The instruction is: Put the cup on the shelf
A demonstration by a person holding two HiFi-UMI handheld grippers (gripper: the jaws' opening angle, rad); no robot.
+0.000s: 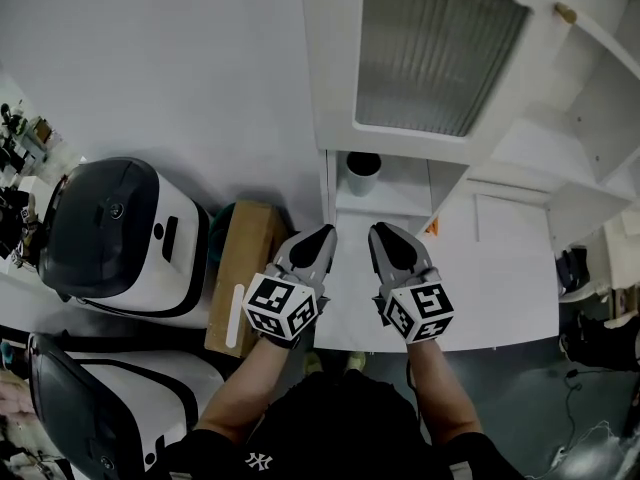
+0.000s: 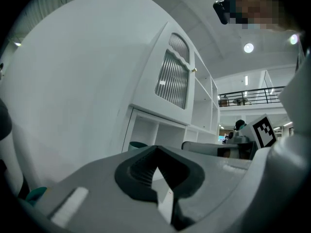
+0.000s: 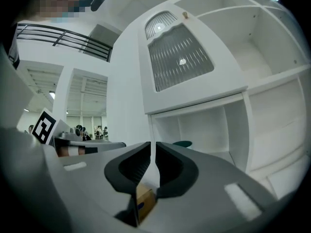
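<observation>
Well, the cup [image 1: 362, 171] already stands upright inside the shelf's [image 1: 405, 196] low cubby. Left gripper [image 1: 322, 236] and right gripper [image 1: 384, 233] hang just before the shelf, jaws together, empty. Best, I'd say: back away without nudging it.

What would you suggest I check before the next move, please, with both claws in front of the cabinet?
1. Cup on the shelf: ok, it stands upright in the open compartment under the ribbed door.
2. Left claw empty: ok, jaws together on nothing.
3. Right claw empty: ok, jaws together on nothing.
4. Claws clear of the cup: ok, both are apart from it, in front of the shelf.
5. Cup's base flat and steady: cannot tell, the base is hidden from above.
</observation>
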